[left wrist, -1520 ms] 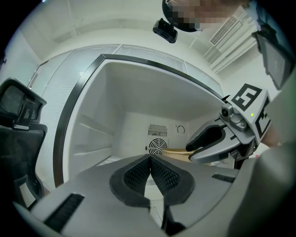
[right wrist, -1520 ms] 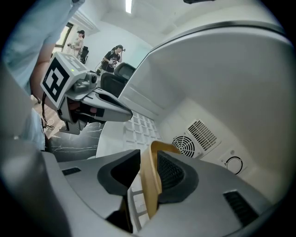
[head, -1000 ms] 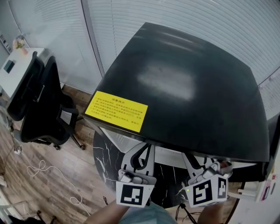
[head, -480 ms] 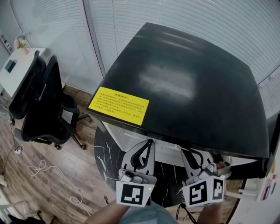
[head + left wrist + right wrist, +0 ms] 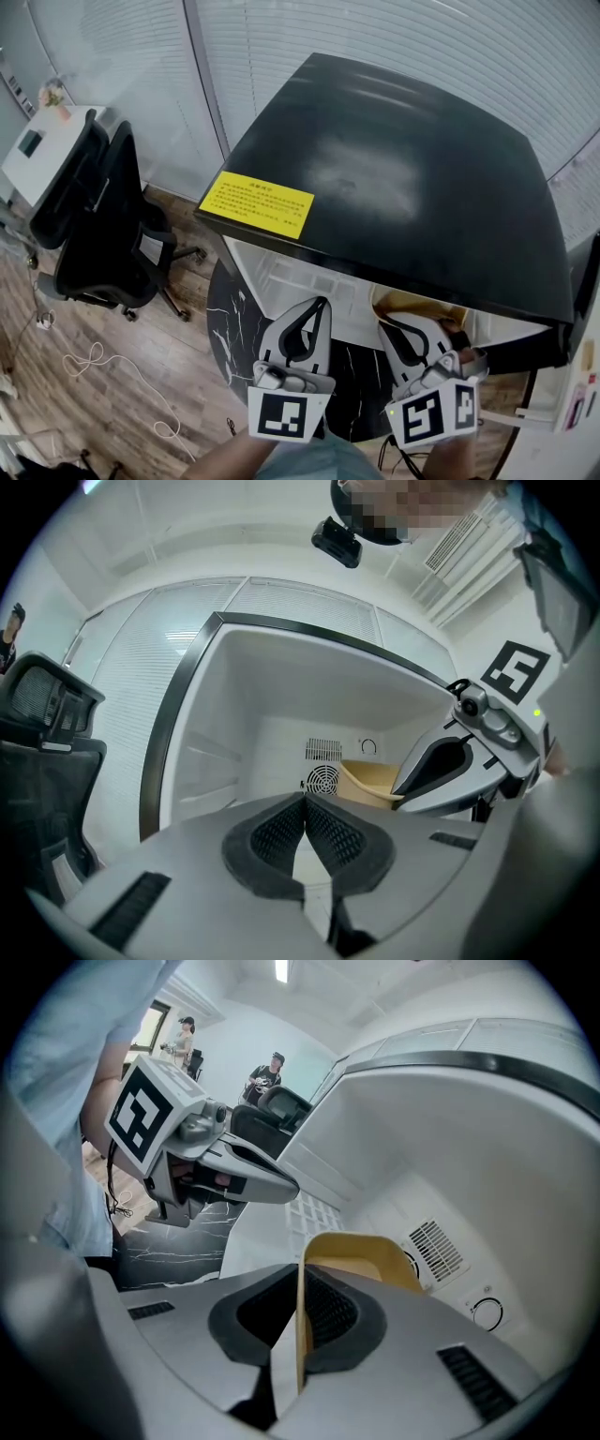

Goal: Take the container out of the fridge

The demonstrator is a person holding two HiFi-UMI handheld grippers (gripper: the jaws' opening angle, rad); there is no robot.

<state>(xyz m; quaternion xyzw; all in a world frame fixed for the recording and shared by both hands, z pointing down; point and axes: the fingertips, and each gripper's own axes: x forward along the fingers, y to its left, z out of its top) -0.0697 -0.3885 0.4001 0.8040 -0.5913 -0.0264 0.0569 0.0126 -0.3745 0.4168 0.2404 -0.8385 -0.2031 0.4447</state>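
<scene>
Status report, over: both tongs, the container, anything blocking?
Left tongs shut, empty. Right tongs closing on container wall, inside open fridge. Nothing seen blocking the way out.

Container point(image 5: 417, 302) sits inside the fridge point(image 5: 394, 178); chair point(image 5: 103, 225) stands left of it.

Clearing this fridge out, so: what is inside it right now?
A tan container stands in the fridge, its wall between the right gripper's closing jaws. A vent grille shows behind. The container's bottom is covered by the gripper.
</scene>
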